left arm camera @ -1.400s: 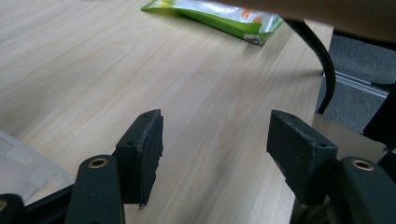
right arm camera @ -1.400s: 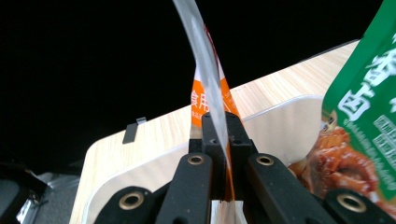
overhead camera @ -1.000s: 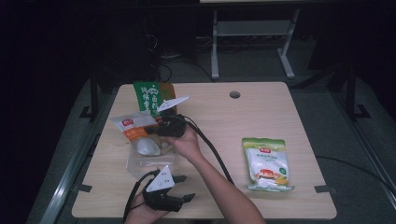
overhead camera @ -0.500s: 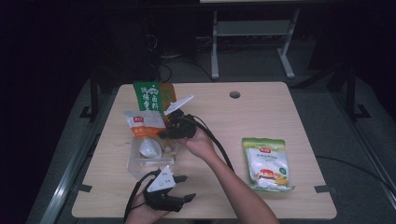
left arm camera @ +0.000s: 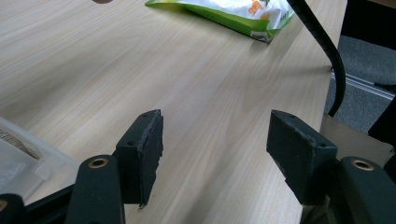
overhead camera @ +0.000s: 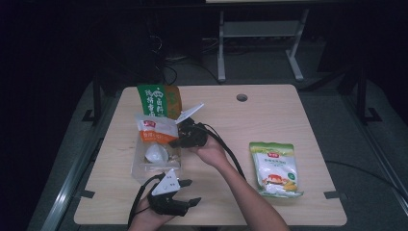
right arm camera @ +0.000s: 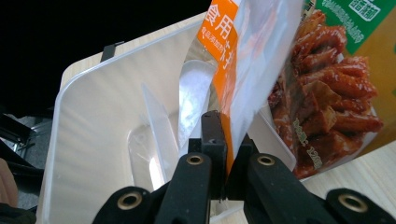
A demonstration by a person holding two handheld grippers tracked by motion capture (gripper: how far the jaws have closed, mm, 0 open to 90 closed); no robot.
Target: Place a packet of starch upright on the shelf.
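Nearby, green snack bag (overhead camera: 158, 99) behind clear tray (overhead camera: 139, 166)

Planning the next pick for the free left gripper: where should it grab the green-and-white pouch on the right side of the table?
The green-and-white pouch lies flat, apart from everything else. Probably best to pinch its near bottom edge, coming low from the person's side: the sealed seam there is thin, the middle bulges. The left gripper is open.

Overhead forward-down; two close, perhaps table-level
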